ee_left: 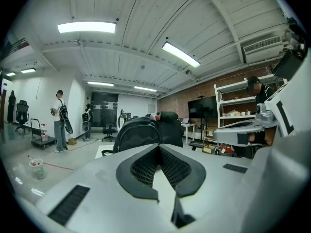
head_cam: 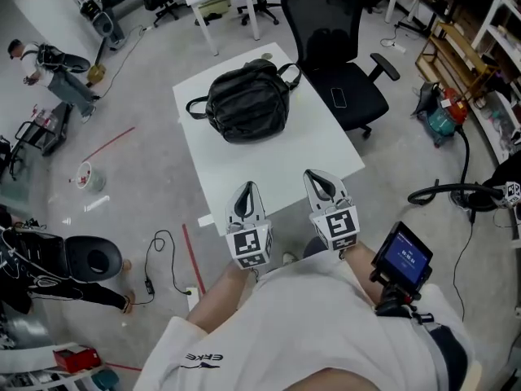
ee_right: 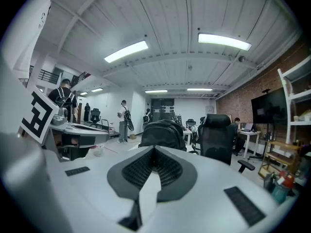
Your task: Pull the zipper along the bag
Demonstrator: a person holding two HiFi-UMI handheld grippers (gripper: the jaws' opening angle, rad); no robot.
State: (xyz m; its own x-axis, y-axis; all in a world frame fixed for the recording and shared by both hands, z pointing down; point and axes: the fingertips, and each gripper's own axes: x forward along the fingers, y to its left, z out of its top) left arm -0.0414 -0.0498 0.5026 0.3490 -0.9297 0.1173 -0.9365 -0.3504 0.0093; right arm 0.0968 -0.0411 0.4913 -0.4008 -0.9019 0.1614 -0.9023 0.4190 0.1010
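L gripper (head_cam: pixel 247 194) and R gripper (head_cam: pixel 319 182) sit side by side over the near edge of the white table (head_cam: pixel 277 165), both w/ jaws together and nothing between them. They aim at the bag (head_cam: pixel 248 104) but are well apart from it, so prob a pre-reach pose w/ the zipper untouched. Bag is black, soft and slumped on the far half of the table, strap loops out at both sides; zipper pull too small to tell.

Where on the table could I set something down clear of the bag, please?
The near half of the white table, between the black bag and the left gripper and right gripper, is bare. A narrower strip runs beside the bag toward the office chair. The far end is crowded by the bag and its straps.
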